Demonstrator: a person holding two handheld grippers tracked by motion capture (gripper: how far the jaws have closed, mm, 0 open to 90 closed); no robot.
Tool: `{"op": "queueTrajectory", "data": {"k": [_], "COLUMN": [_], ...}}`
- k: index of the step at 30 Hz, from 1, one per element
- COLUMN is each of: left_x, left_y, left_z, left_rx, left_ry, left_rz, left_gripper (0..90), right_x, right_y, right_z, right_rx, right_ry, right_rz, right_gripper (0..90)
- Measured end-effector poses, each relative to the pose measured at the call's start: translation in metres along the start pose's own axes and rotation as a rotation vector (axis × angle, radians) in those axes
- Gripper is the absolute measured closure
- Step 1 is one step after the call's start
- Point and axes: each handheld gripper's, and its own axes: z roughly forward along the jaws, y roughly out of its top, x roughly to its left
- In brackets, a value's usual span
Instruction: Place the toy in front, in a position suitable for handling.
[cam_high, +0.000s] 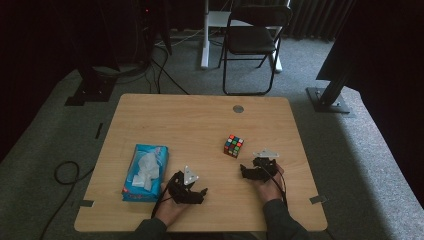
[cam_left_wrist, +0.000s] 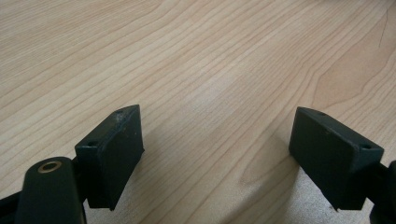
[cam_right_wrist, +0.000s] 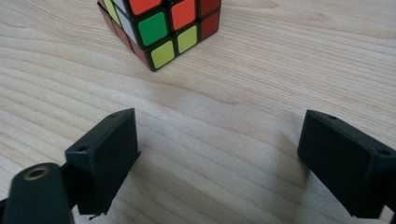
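Observation:
A scrambled Rubik's cube (cam_high: 233, 145) sits on the wooden table (cam_high: 200, 125), right of the middle. In the right gripper view the cube (cam_right_wrist: 161, 28) lies just beyond my open jaws, apart from them. My right gripper (cam_high: 247, 171) rests low on the table a little in front and to the right of the cube, held by a hand. Its jaws stand wide with bare wood between them (cam_right_wrist: 217, 149). My left gripper (cam_high: 200, 192) lies near the front edge, open over bare wood (cam_left_wrist: 215, 149), nothing between its jaws.
A blue tissue pack (cam_high: 145, 172) with white tissue sticking out lies at the front left, close beside the left hand. A small round metal cap (cam_high: 238, 108) is set in the table's far edge. A folding chair (cam_high: 250, 42) stands beyond the table.

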Motion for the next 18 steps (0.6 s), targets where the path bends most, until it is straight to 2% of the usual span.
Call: {"op": "queueTrajectory", "data": {"k": [6, 9, 13, 18], "left_x": [0.0001, 0.0000, 0.0000, 0.0000], "left_y": [0.0000, 0.0000, -0.0001, -0.0001], "left_z": [0.0000, 0.0000, 0.0000, 0.0000], "left_rx": [0.001, 0.000, 0.000, 0.000], "left_ry": [0.000, 0.000, 0.000, 0.000], "left_rz": [0.001, 0.001, 0.000, 0.000], "left_gripper": [17.8, 17.7, 17.8, 17.8], "right_x": [0.0019, 0.0022, 0.0034, 0.0024], "right_y": [-0.0001, 0.0005, 0.0019, 0.0031], "right_z": [-0.0010, -0.0007, 0.0012, 0.0023], "right_rx": [-0.018, -0.016, 0.002, 0.000], "right_ry": [0.013, 0.009, 0.029, 0.056], "right_rz": [-0.010, -0.008, -0.029, -0.054], "right_gripper": [22.5, 22.2, 14.1, 15.4]}}
